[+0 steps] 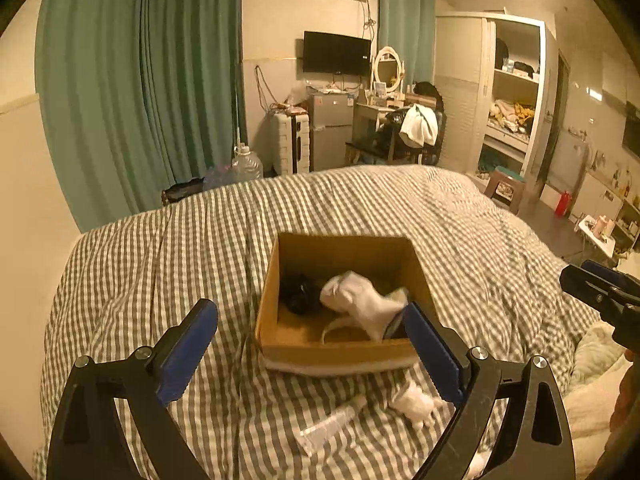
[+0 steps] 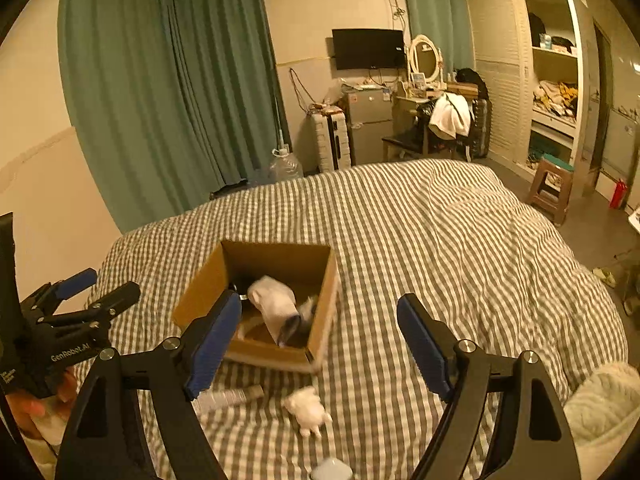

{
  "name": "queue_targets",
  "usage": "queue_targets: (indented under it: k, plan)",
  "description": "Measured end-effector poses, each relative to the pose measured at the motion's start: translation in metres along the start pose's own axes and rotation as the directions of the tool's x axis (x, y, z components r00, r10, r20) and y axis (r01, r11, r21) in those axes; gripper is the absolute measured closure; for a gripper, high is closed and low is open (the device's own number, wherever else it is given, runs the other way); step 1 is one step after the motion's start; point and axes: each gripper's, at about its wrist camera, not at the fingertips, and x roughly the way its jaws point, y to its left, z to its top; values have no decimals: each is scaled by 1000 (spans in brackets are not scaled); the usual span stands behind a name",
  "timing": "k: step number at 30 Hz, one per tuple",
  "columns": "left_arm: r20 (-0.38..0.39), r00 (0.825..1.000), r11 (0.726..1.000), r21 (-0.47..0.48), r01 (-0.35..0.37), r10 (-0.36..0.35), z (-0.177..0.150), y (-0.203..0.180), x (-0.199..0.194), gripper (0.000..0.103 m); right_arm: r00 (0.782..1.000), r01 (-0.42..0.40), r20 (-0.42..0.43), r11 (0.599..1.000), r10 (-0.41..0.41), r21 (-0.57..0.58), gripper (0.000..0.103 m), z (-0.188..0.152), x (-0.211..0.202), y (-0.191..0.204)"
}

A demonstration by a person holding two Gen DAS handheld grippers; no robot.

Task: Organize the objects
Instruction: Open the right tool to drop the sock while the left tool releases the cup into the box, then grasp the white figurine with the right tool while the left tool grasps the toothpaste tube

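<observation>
We view a bed covered by a grey-and-white checked quilt (image 1: pixel 360 208), on which an open cardboard box (image 1: pixel 340 352) rests. Inside the box lie a white sock (image 1: pixel 360 300) — blurred, its cuff toward the near right corner — and a dark bundle (image 1: pixel 298 294) at its left. Outside the box, on the quilt just in front of it, we find a small tube (image 1: pixel 332 424) and, beside that, a fluffy white toy (image 1: pixel 414 404).

The left gripper (image 1: pixel 312 356) stands with its blue pads wide apart, nothing between them; the box shows through the gap. The right gripper (image 2: pixel 320 344) is likewise spread wide and empty — its left pad overlaps the box's near corner in our view, and we cannot tell whether they touch.
</observation>
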Motion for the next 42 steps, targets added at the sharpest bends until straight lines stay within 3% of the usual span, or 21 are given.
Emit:
queue_targets:
  k: [11,21,30,33,38,42]
  plan:
    - [-141,990,995,94,-17,30,-80,-32,41,6,990,11,-139,999,-16,-40,23,-82,43,-1]
    - [-242,966,986,157,-48,86,-131,-38,100,6,966,-45,-256,998,31,-51,23,-127,106,8]
    - [-337,941,992,119,36,7,-151,-33,132,7,933,-93,-349,996,90,8,25,-149,159,-2]
    - [-354,935,993,104,48,-9,-155,-29,137,14,914,-119,-391,993,113,8,33,-156,177,2]
    - [-389,921,995,89,38,-1,-159,-24,148,37,893,-140,-432,990,127,3,40,-164,199,9]
    - [-379,925,993,116,39,8,-162,-27,145,46,883,-137,-455,990,115,-16,44,-170,206,15]
